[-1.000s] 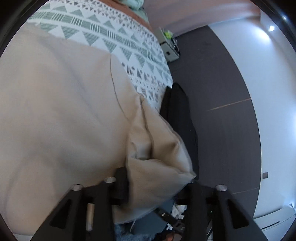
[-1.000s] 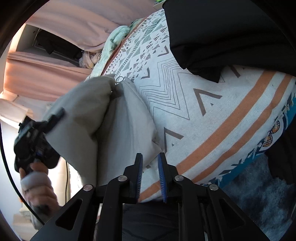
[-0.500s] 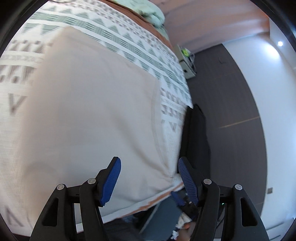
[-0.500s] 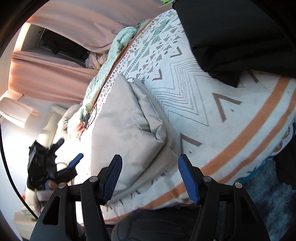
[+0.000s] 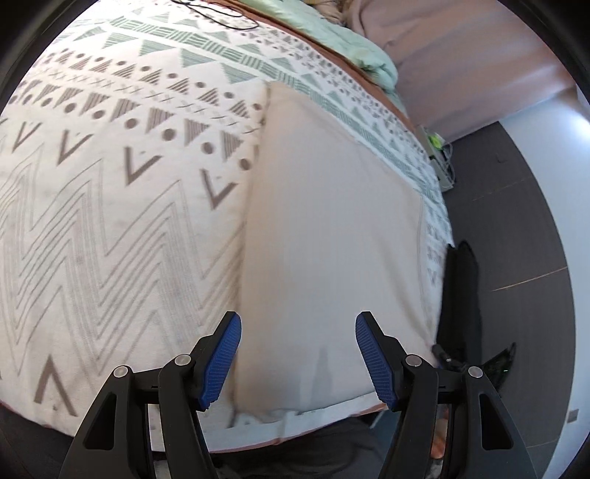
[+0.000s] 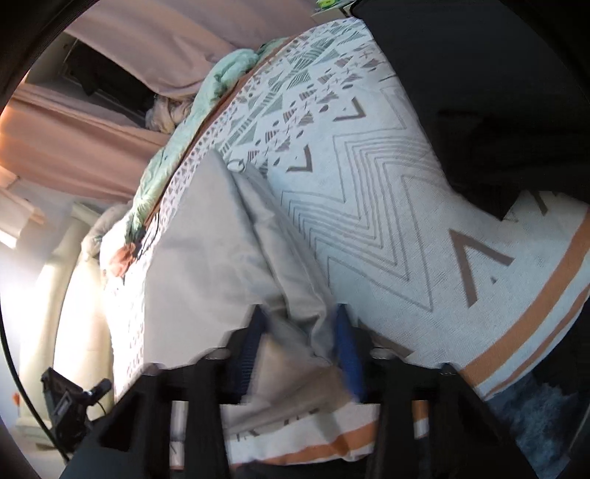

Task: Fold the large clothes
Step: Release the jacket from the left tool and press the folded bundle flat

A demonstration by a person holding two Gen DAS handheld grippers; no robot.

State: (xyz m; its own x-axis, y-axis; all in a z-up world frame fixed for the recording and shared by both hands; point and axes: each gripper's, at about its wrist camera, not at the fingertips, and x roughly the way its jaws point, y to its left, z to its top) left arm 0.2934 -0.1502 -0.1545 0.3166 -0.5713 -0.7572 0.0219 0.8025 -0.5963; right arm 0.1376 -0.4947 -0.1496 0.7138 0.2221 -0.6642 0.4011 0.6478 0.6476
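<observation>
In the left wrist view, the patterned bedspread fills the left half of the frame, white with grey zigzags and rows of triangles and dots. A thin dark cable lies on it at the top edge. Right of centre the beige garment lies flat on the bedspread as a long panel running from the upper middle down to the lower edge, a seam showing along its right side. The left gripper hangs over the garment's near end with its blue pads spread wide and nothing between them: it is released. A mint-green blanket is bunched at the top, with a pink curtain to its right. A black cloth hangs at the bed's right edge above the dark floor.

In the right wrist view, another gripper device sits at the lower left. The beige garment lies left of centre with a raised fold along its right side. The right gripper is blurred at the lower middle; its jaws have just been closing, and a fold of the garment sits between the blue pads, though the blur hides whether they already press on it. The bedspread stretches to the right, with orange stripes near its edge. A black garment covers the upper right.
</observation>
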